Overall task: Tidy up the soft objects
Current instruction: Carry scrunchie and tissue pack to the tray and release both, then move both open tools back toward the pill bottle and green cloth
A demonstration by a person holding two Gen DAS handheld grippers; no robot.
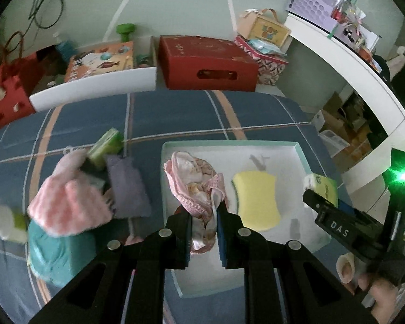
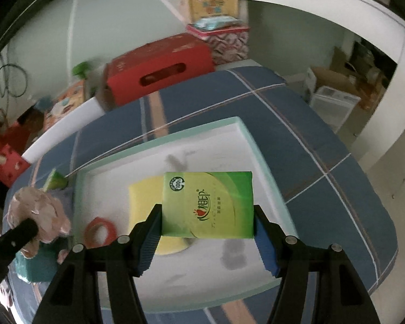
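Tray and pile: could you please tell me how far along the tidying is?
Done: a yellow sponge lies in the tray. In hand: the left claw holds a pink cloth over the tray; the right claw holds a green tissue pack above it. Left: the pile on the bed.

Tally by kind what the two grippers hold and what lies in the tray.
Green tissue pack, in the right gripper: 1
Pink cloth, in the left gripper: 1
Yellow sponge, in the tray: 1
Red ring, in the tray: 1
Total: 4
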